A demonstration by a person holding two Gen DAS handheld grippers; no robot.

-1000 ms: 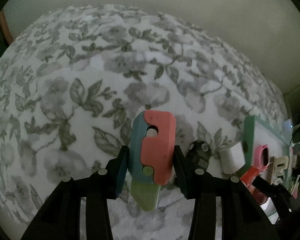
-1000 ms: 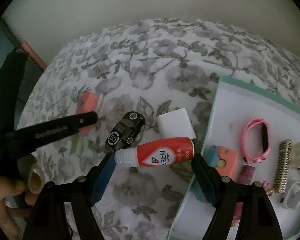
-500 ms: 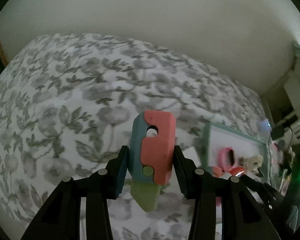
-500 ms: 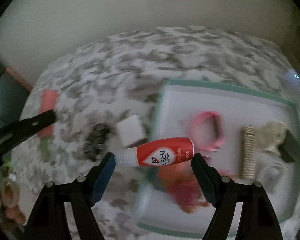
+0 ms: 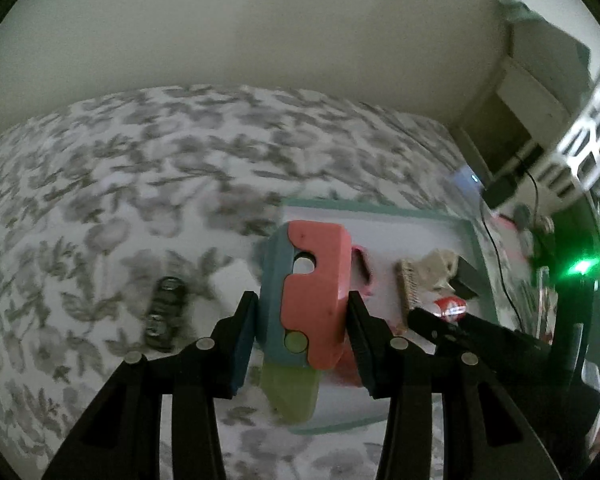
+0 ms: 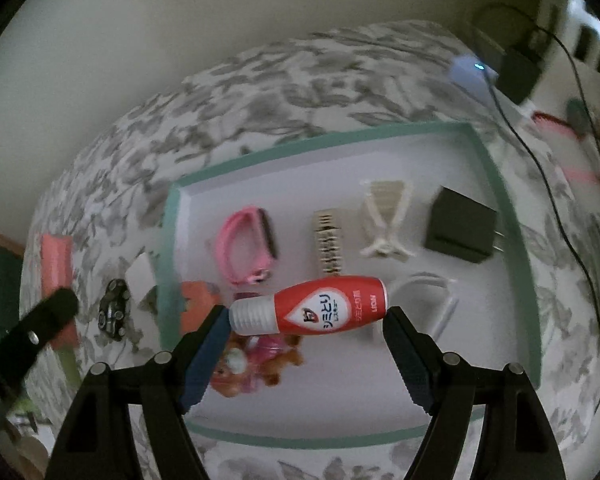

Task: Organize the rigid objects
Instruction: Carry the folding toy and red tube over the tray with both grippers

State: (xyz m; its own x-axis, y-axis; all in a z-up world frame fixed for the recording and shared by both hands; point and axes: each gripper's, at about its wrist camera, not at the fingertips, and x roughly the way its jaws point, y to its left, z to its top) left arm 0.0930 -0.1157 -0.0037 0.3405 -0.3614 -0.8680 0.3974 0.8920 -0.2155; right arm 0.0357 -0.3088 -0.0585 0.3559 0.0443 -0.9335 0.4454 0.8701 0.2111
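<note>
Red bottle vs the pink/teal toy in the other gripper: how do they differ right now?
Shape: the red bottle is rounded with a ribbed white cap; the pink, teal and green block toy is flat and angular.
Pose: the bottle lies crosswise, gripped end to end by the right gripper; the toy stands lengthwise, gripped by its sides in the left gripper.
Print: the bottle carries lettering; the toy has none.
Shared: both held over the teal-rimmed tray.

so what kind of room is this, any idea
Probably a bedroom: the floral bedspread looks like a bed set against a plain wall, with a charger cable trailing beside a tray of small items.
</note>
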